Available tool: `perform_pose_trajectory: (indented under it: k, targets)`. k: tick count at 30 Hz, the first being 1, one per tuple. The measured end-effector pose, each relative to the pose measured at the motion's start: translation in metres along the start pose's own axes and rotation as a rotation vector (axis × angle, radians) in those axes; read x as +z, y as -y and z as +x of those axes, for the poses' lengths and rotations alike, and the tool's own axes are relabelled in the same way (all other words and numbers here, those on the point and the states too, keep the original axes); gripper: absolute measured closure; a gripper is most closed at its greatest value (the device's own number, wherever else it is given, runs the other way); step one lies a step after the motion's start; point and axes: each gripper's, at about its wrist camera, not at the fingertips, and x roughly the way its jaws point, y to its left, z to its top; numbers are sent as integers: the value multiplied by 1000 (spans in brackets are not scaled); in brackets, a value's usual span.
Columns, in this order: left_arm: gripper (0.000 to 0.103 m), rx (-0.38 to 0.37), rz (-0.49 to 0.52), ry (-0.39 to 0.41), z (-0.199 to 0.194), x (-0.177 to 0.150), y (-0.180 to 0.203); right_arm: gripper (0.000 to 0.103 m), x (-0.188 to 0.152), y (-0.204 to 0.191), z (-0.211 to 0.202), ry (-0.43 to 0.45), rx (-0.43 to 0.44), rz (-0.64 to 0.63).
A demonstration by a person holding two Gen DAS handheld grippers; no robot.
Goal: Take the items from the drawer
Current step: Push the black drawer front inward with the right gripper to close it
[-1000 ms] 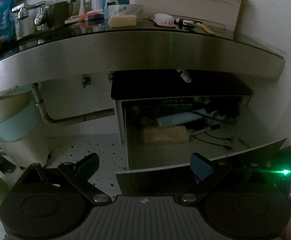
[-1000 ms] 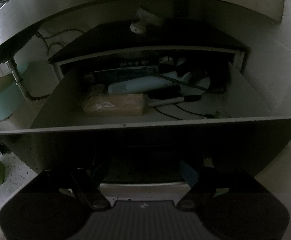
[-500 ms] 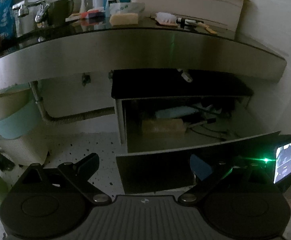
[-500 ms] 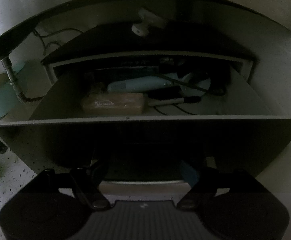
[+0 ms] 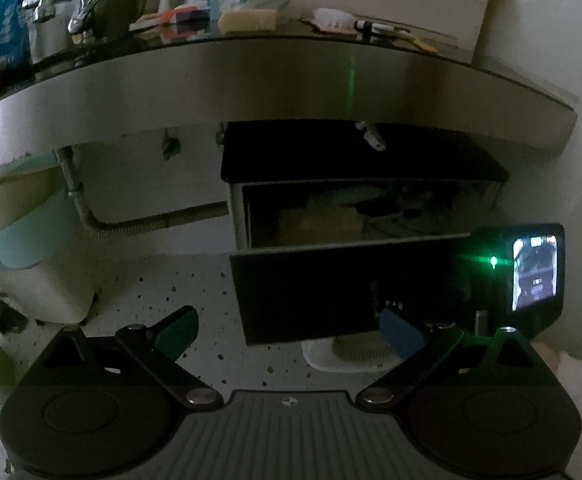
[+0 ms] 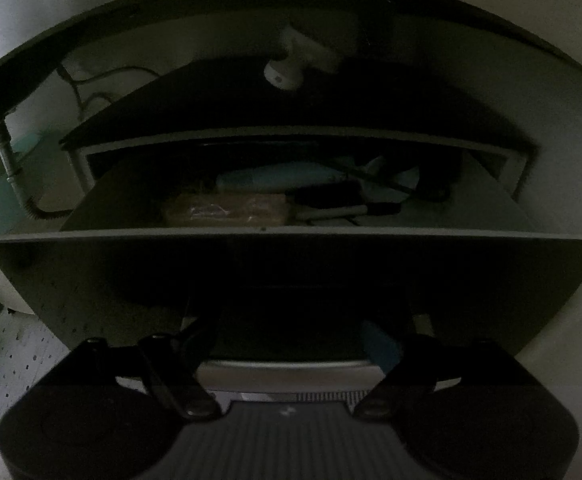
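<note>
Left tongs (image 5: 289, 330): spread apart, empty, above the speckled floor (image 5: 179, 300), well short of the drawer (image 5: 331, 276). Right tongs (image 6: 291, 340): spread apart, close under the dark drawer front. Drawer pulled out beneath the surface (image 5: 251, 80); inside lie a tan wrapped block (image 6: 227, 210), a pale blue tube (image 6: 279, 178) and dark cables (image 6: 371, 184).

The open drawer (image 6: 291, 236) holds a wrapped tan block (image 6: 227, 210) at centre, a pale blue handheld device (image 6: 279, 176) behind it toward 12 o'clock, and dark cables and slim tools (image 6: 347, 208) toward 3 o'clock. The speckled floor (image 5: 163, 292) carries a pale bin (image 5: 43, 292) at 9 o'clock.
</note>
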Motion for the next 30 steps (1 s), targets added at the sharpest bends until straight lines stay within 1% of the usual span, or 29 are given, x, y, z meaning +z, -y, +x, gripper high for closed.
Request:
perform_pose_trajectory:
  k: [13,22,30]
  targets:
    - [5,3,-16,-8,3,-4,-6,21,-10,-1,2,19,-3,5]
    - [5,-8,-16,-15,3,-5,-5,21,-5,1,10,6,-5,6]
    - [5,-11,-14,-5,0,-6,-5,21,-4,0,7,5,-7,5]
